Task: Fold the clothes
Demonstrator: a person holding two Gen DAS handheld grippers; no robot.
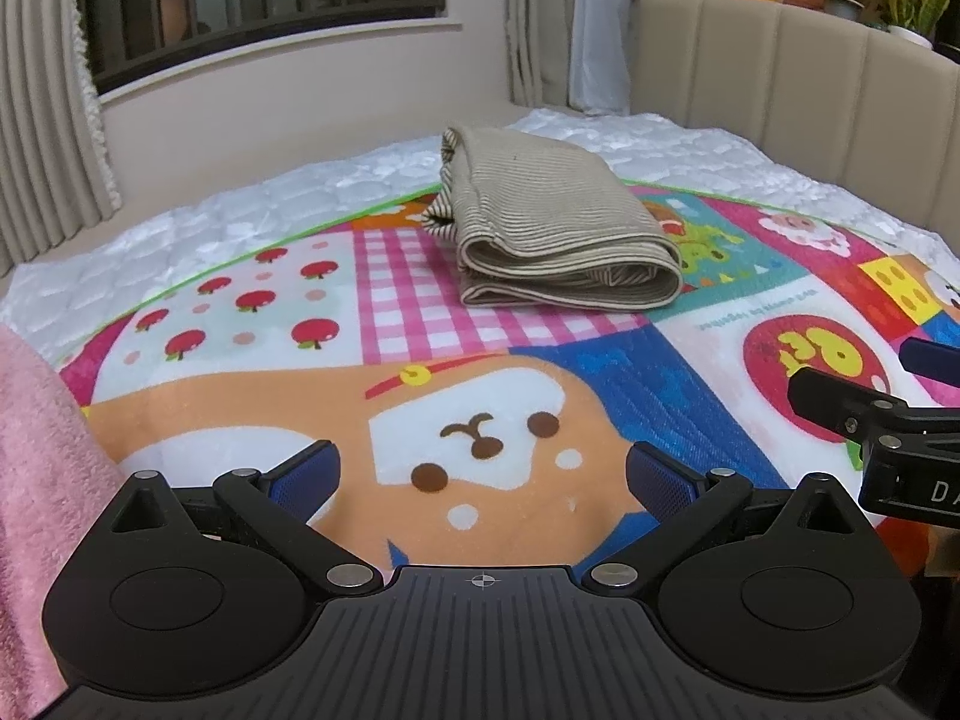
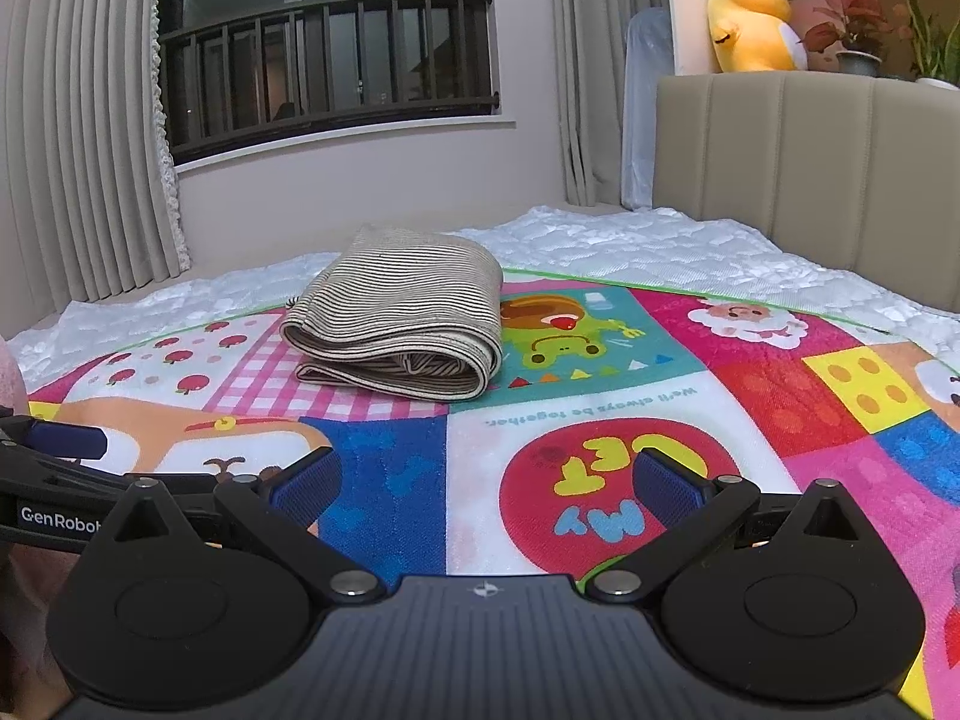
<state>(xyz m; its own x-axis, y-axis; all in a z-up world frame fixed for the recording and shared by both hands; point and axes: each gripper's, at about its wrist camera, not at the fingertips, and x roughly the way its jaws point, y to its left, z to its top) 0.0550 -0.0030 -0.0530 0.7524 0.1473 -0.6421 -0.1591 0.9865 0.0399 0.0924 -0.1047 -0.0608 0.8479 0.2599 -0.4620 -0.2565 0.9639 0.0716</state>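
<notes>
Left hand-held gripper [image 1: 483, 474] spread wide, holding nothing. Right hand-held gripper [image 2: 486, 480] likewise spread and bare, at 3 o'clock beside it.

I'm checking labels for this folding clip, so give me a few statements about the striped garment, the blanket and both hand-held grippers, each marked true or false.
1. The striped garment lies folded on the cartoon blanket. True.
2. The left hand-held gripper is shut on the garment. False: its jaws stand open and empty, well short of the garment.
3. The right hand-held gripper is open and holds nothing. True.
4. The garment is spread out flat in a single layer. False: several stacked layers show at its near edge.
5. A yellow plush toy sits on top of the beige headboard. True.
</notes>
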